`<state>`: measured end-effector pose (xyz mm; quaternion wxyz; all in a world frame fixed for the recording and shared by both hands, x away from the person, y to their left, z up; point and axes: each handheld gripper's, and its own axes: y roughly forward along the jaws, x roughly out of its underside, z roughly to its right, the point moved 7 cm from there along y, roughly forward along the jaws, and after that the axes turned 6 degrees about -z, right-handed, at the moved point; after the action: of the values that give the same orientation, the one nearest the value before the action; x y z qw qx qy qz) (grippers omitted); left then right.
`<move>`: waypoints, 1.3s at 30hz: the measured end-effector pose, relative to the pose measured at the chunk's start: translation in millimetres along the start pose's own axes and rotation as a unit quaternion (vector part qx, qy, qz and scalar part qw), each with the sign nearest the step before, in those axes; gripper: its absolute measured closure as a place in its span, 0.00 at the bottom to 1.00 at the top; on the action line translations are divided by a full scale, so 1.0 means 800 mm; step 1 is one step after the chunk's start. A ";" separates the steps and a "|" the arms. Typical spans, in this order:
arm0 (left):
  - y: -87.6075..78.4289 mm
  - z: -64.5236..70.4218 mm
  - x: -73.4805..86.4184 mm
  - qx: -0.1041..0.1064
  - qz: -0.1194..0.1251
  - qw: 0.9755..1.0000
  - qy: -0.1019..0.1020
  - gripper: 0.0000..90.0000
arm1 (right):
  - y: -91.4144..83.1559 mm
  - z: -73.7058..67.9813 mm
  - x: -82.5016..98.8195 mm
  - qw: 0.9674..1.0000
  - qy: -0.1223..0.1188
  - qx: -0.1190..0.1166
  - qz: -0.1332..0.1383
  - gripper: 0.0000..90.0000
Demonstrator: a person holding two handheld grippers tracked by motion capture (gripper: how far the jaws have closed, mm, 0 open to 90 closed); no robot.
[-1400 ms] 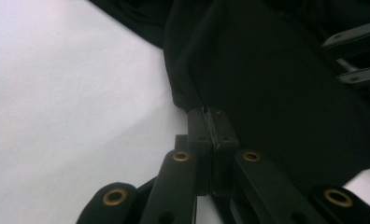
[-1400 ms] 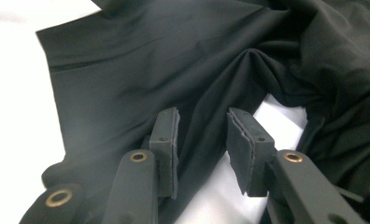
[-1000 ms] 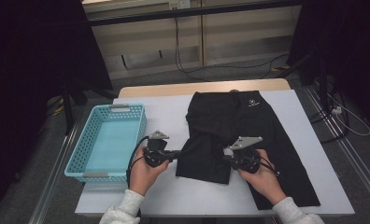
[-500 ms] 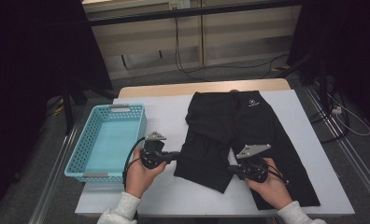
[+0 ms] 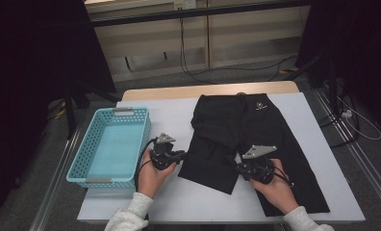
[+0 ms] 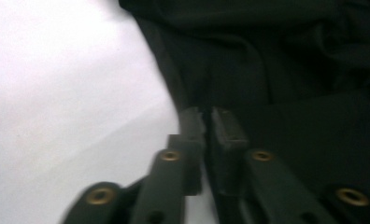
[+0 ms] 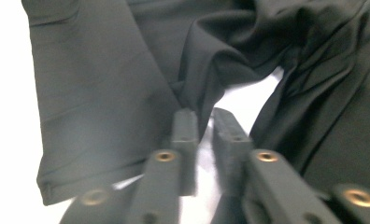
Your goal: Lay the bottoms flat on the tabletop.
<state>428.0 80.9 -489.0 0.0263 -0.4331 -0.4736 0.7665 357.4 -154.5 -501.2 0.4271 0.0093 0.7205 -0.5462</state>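
Note:
Black shorts [image 5: 256,125] lie flat on the white table [image 5: 169,115], waistband far, legs toward me. My left gripper [image 5: 181,155] rests at the outer edge of the left leg. Its jaws [image 6: 206,114] have just been opening; a narrow gap shows, with the fabric's edge [image 6: 276,70] running to their tips and not pinched. My right gripper [image 5: 237,167] sits at that leg's inner edge, by the crotch. Its jaws [image 7: 202,116] have also just been opening. Bare table shows between them, and a fold of fabric [image 7: 103,84] ends just beyond the tips.
A light blue plastic basket [image 5: 112,111] with nothing in it stands at the table's left edge, close beside my left hand. Bare table runs along the front edge under the left leg's hem. Cables lie on the floor beyond the table.
The left leg of the shorts has been drawn toward the front edge and laid flat. My right hand shifted slightly toward me. Both pairs of jaws have parted from shut.

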 end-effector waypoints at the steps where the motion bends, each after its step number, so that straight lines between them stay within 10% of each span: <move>1: 0.003 -0.002 0.002 -0.004 0.000 1.000 0.003 0.78 | -0.002 -0.001 -0.002 1.000 0.004 0.001 0.003 0.78; 6: 0.008 -0.007 0.004 -0.012 0.002 1.000 0.015 0.51 | -0.008 -0.011 -0.020 0.999 -0.001 0.010 0.035 0.57; 13: -0.001 -0.006 0.011 -0.011 -0.007 1.000 0.008 0.42 | 0.000 -0.029 -0.023 0.999 -0.036 -0.002 0.031 0.46; 20: 0.004 0.001 0.020 0.001 -0.029 1.000 0.011 0.53 | -0.008 -0.032 -0.025 0.998 -0.044 -0.010 0.054 0.41; 30: 0.003 0.012 0.023 0.026 -0.064 0.998 -0.004 0.97 | 0.001 -0.060 -0.029 0.995 -0.072 -0.042 0.046 0.42; 39: -0.001 0.018 0.021 0.036 -0.077 0.996 -0.016 0.99 | 0.012 -0.098 -0.030 0.991 -0.105 -0.074 0.040 0.48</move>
<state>407.3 79.0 -496.9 0.0932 -0.3818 -0.4779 0.7856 329.8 -77.5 -490.3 0.5214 -0.0514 0.7090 -0.4720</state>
